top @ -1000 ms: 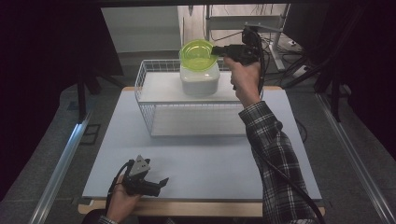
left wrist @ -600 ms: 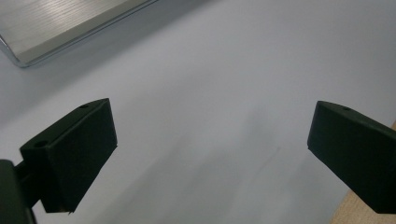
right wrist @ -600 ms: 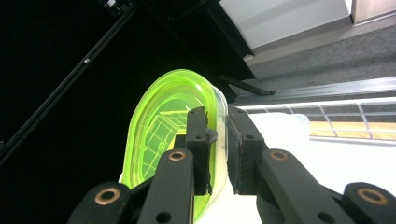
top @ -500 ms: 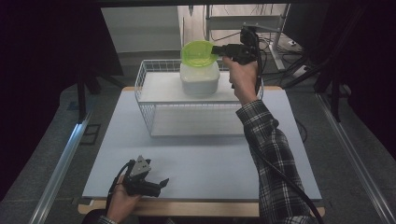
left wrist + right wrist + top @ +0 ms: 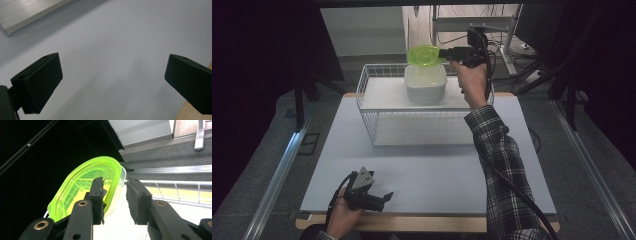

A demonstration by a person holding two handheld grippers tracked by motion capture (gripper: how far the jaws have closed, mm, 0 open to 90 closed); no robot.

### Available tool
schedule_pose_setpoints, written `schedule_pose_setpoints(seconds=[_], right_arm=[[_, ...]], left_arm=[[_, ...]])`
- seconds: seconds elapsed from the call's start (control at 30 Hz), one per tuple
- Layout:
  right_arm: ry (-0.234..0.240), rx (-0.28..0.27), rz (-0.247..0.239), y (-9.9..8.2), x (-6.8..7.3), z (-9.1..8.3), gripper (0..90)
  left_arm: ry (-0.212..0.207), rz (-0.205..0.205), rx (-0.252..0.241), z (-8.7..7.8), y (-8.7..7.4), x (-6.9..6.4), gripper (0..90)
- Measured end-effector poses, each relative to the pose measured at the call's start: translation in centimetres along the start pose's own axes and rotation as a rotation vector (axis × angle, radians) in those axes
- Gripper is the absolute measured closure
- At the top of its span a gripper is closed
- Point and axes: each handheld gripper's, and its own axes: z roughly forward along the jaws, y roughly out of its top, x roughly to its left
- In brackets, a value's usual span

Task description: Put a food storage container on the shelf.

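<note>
High view: right gripper (image 5: 443,51) pinches the green lid's (image 5: 425,54) rim above the white tub (image 5: 425,82) in the far wire basket (image 5: 377,107), likely fitting or removing it; left gripper (image 5: 384,198), jaws wide, rests near-left.

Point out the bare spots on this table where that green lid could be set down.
Widest free patch: the table between the wire basket and the left hand-held gripper. Narrower strips flank the basket. The basket's near half is bare; its far half holds the white container, with the right hand-held gripper and green lid above it.
</note>
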Motion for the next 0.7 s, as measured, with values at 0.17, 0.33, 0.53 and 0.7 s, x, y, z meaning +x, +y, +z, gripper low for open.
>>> schedule_pose_setpoints(seconds=[0.17, 0.33, 0.53, 0.7], right_arm=[[-0.005, -0.009, -0.031, 0.0, 0.1, 0.0, 51.8], [0.01, -0.014, -0.082, 0.0, 0.3, 0.1, 35.1], [0.026, 0.004, -0.174, -0.2, 0.9, 0.1, 18.8], [0.04, 0.017, -0.223, -0.6, 1.0, -0.2, 12.7]], left_arm=[[0.0, 0.001, 0.0, 0.0, 0.0, 0.0, 1.2], [0.0, 0.001, 0.001, 0.0, 0.0, 0.0, 1.2], [0.0, -0.001, 0.001, 0.0, 0.0, 0.0, 1.2], [-0.002, 0.001, 0.005, 0.1, 0.0, -0.1, 1.2]])
